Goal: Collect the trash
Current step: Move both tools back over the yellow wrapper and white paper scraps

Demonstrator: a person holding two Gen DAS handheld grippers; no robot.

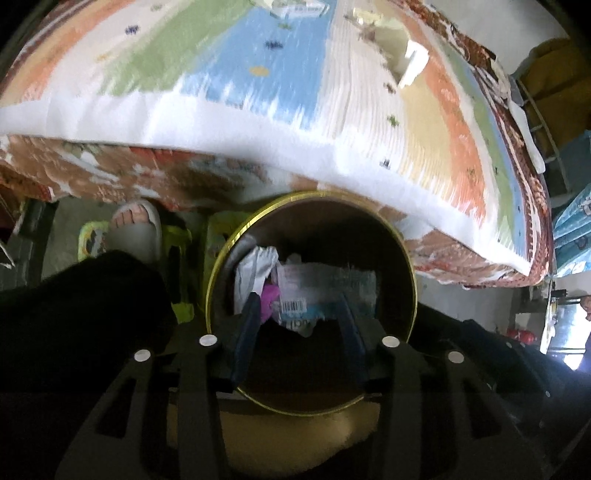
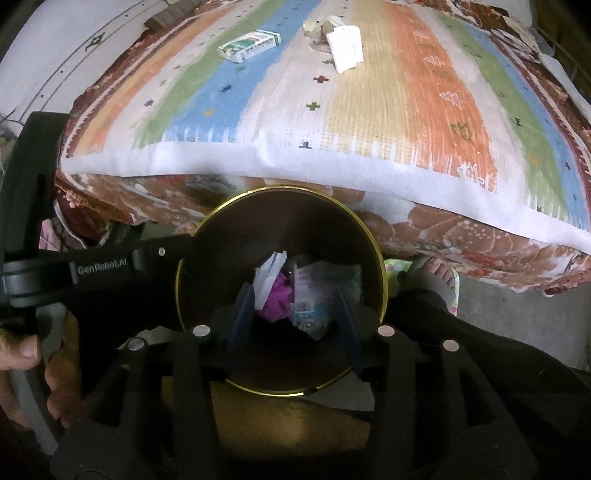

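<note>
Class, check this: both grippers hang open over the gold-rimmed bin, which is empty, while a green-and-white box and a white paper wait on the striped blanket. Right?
Not quite: the gold-rimmed bin is not empty. The right wrist view shows a white wrapper, a magenta scrap and a barcoded packet inside. The rest stands.

Both grippers agape, downward.

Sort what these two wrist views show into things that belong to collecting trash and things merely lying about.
Job:
bin
wrappers inside
green-white carton
white paper
crumpled scraps

Lying about:
striped blanket
sandalled foot
brown flowered bedcover
</note>
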